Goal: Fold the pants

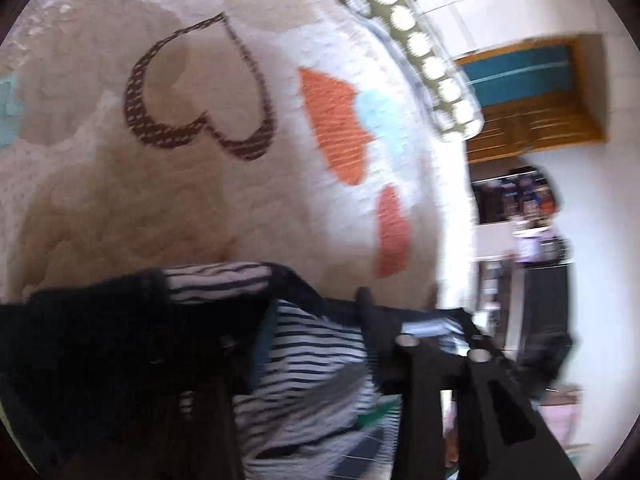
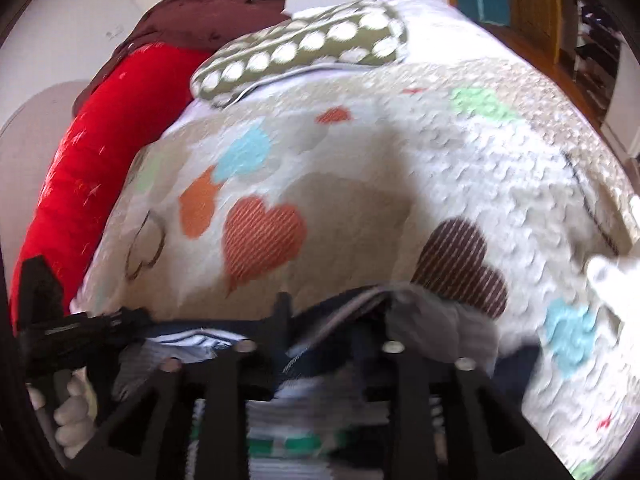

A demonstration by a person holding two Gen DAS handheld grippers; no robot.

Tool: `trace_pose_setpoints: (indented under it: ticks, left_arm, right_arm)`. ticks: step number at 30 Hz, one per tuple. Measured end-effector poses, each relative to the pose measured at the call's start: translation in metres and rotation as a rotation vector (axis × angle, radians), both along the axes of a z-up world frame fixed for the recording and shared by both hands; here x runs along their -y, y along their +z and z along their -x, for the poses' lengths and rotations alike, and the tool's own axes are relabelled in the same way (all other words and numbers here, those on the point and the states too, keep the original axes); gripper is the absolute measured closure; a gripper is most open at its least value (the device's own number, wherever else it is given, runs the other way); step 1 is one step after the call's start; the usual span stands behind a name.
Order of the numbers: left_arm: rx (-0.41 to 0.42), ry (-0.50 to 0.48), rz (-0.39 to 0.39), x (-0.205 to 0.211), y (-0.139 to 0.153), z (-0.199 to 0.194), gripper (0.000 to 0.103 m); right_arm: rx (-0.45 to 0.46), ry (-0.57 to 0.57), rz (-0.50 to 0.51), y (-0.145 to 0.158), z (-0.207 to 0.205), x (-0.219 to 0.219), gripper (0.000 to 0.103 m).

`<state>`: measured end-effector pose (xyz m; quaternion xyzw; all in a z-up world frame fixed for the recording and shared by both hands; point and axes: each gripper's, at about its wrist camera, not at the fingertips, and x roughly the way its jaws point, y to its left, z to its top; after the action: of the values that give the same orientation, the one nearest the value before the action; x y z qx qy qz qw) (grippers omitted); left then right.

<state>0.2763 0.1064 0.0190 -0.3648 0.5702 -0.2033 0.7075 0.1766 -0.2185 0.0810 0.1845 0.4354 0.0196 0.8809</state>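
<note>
Item: striped pants (image 2: 304, 404), bunched at near edge of bed (image 2: 360, 208). Right gripper (image 2: 334, 316) fingers spread; left gripper (image 1: 416, 312) grip unreadable. Flatten cloth before you crease.

Bed (image 2: 400, 184), heart-print quilt; dotted pillow (image 2: 304, 48), striped pants (image 1: 304, 360) on it.

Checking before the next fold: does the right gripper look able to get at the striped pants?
Probably yes. The striped pants lie bunched right under the right gripper, between its open jaws, on the heart-print blanket, with nothing covering them. Blur hides any contact.
</note>
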Motion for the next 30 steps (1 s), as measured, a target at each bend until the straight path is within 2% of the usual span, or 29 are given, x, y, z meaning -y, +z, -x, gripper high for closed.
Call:
trace_pose_setpoints:
  ticks: [1, 3, 5, 7, 10, 14, 18, 21, 23, 26, 27, 28, 29, 30]
  left_arm:
    - [0.017, -0.004, 0.034, -0.004, 0.005, 0.002, 0.050]
    - [0.046, 0.006, 0.076, -0.014, 0.019, 0.010, 0.044]
    - [0.073, 0.028, 0.061, -0.021, 0.034, 0.020, 0.043]
    - [0.108, 0.036, 0.003, -0.027, 0.051, 0.038, 0.042]
    - [0.158, 0.070, -0.135, -0.046, 0.066, 0.081, 0.033]
    - [0.159, 0.151, -0.303, -0.086, 0.053, 0.139, 0.032]
    - [0.123, 0.177, -0.300, -0.110, 0.026, 0.181, 0.032]
    - [0.134, 0.154, -0.327, -0.102, 0.011, 0.195, 0.030]
    - [0.162, 0.136, -0.360, -0.085, 0.009, 0.197, 0.017]
    - [0.181, 0.094, -0.487, -0.051, 0.001, 0.186, 0.013]
    - [0.162, 0.091, -0.522, -0.042, -0.004, 0.181, 0.014]
    - [0.155, 0.100, -0.568, -0.036, -0.006, 0.178, 0.030]
    - [0.156, 0.105, -0.633, -0.031, -0.006, 0.177, 0.063]
    - [0.154, 0.095, -0.638, -0.030, -0.004, 0.179, 0.074]
  right_arm:
    - [0.021, -0.013, -0.019, 0.003, 0.002, 0.005, 0.051]
    - [0.064, -0.033, -0.056, 0.008, 0.014, 0.015, 0.039]
    - [0.084, -0.045, -0.055, 0.012, 0.028, 0.023, 0.039]
    - [0.083, -0.050, -0.054, 0.014, 0.048, 0.030, 0.039]
    - [0.085, -0.049, -0.064, 0.011, 0.082, 0.040, 0.039]
    - [0.084, -0.065, -0.035, -0.001, 0.138, 0.053, 0.035]
    - [0.080, -0.101, -0.012, -0.018, 0.180, 0.066, 0.034]
    - [0.074, -0.138, -0.046, -0.035, 0.201, 0.074, 0.032]
    - [0.056, -0.158, -0.081, -0.047, 0.206, 0.077, 0.032]
    - [0.053, -0.180, -0.134, -0.060, 0.203, 0.074, 0.029]
    - [0.059, -0.194, -0.133, -0.061, 0.199, 0.071, 0.027]
    - [0.068, -0.211, -0.125, -0.062, 0.197, 0.067, 0.027]
    - [0.076, -0.210, -0.123, -0.061, 0.194, 0.064, 0.028]
    - [0.080, -0.191, -0.132, -0.061, 0.192, 0.060, 0.044]
